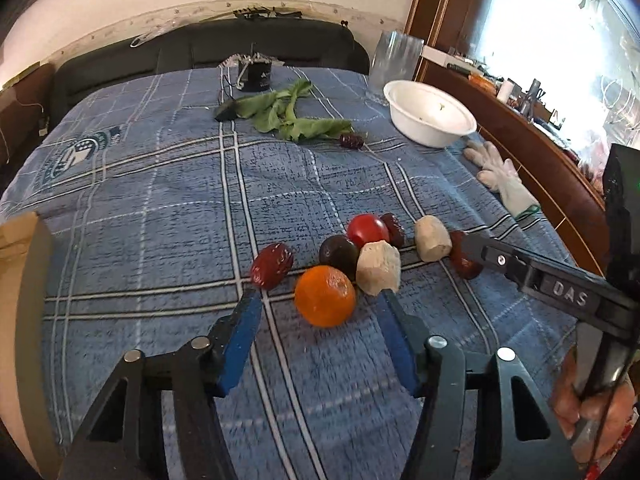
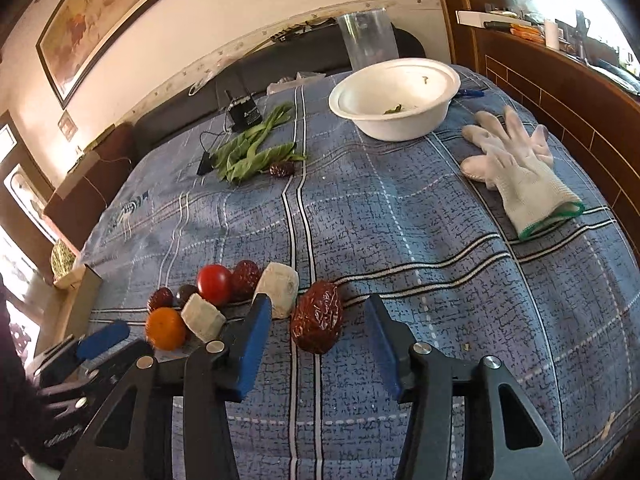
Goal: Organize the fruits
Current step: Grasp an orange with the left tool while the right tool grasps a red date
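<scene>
A cluster lies on the blue plaid cloth [image 1: 160, 208]: an orange [image 1: 325, 296], a red tomato [image 1: 367, 229], a dark plum [image 1: 339, 253], red dates [image 1: 272, 265], and two pale chunks [image 1: 378, 267]. My left gripper [image 1: 320, 304] is open, its blue pads on either side of the orange. My right gripper [image 2: 316, 316] is open around a large red date [image 2: 317, 322], which lies on the cloth between the pads. In the left wrist view the right gripper's finger [image 1: 486, 254] sits beside that date [image 1: 464, 260]. The white bowl [image 2: 394, 98] stands at the far right.
Green leaves [image 2: 252, 152] and a lone date [image 2: 282, 169] lie further back. A white glove [image 2: 516, 168] lies right, near the wooden ledge [image 2: 560, 92]. A clear cup [image 2: 368, 38] stands behind the bowl and a black device [image 1: 254, 74] at the far edge.
</scene>
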A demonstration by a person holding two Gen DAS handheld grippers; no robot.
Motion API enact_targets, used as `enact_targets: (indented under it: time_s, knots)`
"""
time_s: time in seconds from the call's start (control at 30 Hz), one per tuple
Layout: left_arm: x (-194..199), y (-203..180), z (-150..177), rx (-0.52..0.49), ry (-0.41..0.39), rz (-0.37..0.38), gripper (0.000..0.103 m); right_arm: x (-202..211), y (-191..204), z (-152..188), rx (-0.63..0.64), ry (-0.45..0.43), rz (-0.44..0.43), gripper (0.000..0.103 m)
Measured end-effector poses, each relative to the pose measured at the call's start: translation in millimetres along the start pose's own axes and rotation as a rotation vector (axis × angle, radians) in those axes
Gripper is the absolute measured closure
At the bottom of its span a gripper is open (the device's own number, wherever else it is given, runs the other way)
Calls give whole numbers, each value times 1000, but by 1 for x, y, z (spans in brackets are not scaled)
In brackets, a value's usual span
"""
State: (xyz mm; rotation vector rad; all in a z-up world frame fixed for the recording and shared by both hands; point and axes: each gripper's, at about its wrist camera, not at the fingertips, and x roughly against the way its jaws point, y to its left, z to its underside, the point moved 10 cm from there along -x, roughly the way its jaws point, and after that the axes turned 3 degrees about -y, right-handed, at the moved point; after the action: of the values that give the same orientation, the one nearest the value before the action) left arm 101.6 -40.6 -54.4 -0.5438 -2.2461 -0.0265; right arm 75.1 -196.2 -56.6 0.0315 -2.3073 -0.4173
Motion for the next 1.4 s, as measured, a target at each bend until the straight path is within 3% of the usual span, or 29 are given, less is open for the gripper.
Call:
enact_targets:
  time_s: [0.07, 0.13, 0.23, 0.47, 0.77, 1.13, 1.33, 1.4]
  knots:
    - [-8, 0, 1, 5, 19, 10, 67, -5, -2, 3, -10, 17, -7, 51]
    - [-11, -1, 0, 24, 13, 35, 69, -8, -4, 5, -20, 29, -12, 51]
    - [-14, -3, 1, 23, 12, 46, 69, -9, -3, 4, -18, 22, -14, 52]
    - [-19, -6, 2, 52, 14, 68, 70, -10, 5, 8, 5, 25, -10, 70]
    - [-10, 6, 4, 111, -6, 105, 73, 2, 12, 10, 58, -22, 22, 70]
    - [7, 22, 0, 157, -43, 84, 73, 8, 22, 10, 105, -62, 38, 70]
    - [54, 38, 3, 252, -106, 114, 73, 16, 27, 10, 117, -87, 64, 70]
    - [75, 47, 8, 267, -124, 113, 73, 26, 39, 11, 105, -88, 27, 70]
